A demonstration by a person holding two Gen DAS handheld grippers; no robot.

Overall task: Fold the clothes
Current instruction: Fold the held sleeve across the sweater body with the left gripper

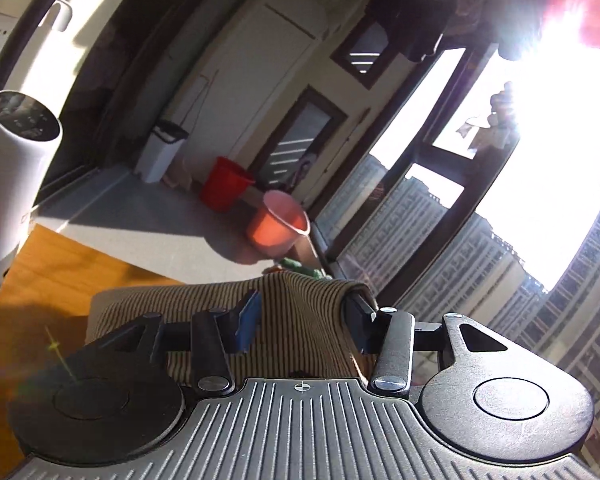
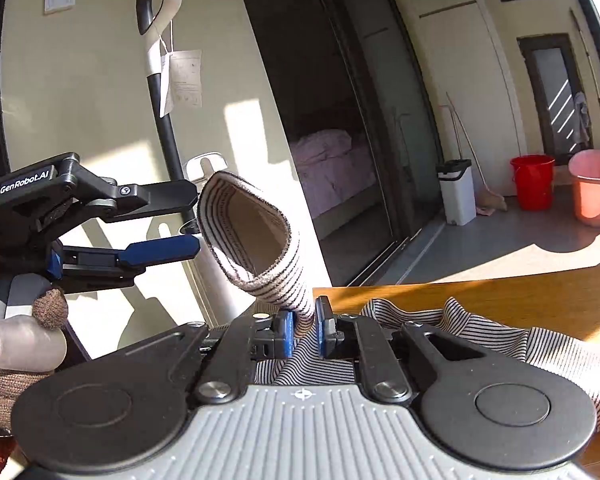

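Note:
A striped knit garment (image 2: 480,332) lies bunched on the wooden table (image 2: 500,292). My right gripper (image 2: 304,326) is shut on its sleeve, and the cuff (image 2: 252,232) stands up above the fingers. My left gripper (image 2: 198,220) is open at the left of the right wrist view, its fingertips close to the cuff's edge. In the left wrist view the striped cloth (image 1: 300,320) lies between the spread fingers of the left gripper (image 1: 304,316), draped against the right finger; they are not closed on it.
A white cylindrical appliance (image 1: 8,168) stands at the table's left. An upright vacuum handle (image 2: 160,60) leans on the wall. A white bin (image 2: 456,192), a red bucket (image 2: 534,180) and a pink bucket (image 2: 596,188) stand on the floor beyond. Bright windows (image 1: 520,140) glare at the right.

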